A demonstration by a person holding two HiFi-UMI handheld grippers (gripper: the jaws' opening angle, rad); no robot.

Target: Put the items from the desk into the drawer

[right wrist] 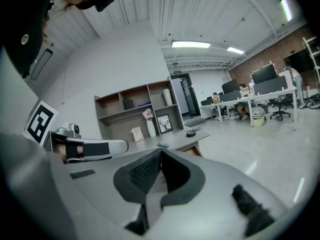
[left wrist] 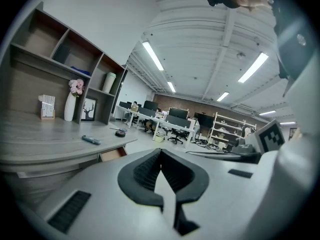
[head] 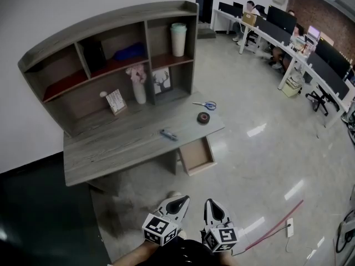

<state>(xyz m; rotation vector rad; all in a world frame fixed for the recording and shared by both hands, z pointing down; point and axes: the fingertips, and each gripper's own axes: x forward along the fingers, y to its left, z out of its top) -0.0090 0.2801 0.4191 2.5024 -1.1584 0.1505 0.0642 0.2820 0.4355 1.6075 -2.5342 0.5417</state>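
Left gripper [head: 178,201] and right gripper [head: 211,205], pressed together and empty, hang well short of the desk [head: 111,148] bearing scissors [head: 205,105], tape [head: 203,117] and marker [head: 169,134]; drawer [head: 197,155] open beneath

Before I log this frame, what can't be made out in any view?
Open light wooden drawer: head view, its rear is hidden under the grey wooden desk top.
Small blue item on the desk: too small in all views to identify.
Dark object in the grey shelf unit: head view, shadowed.
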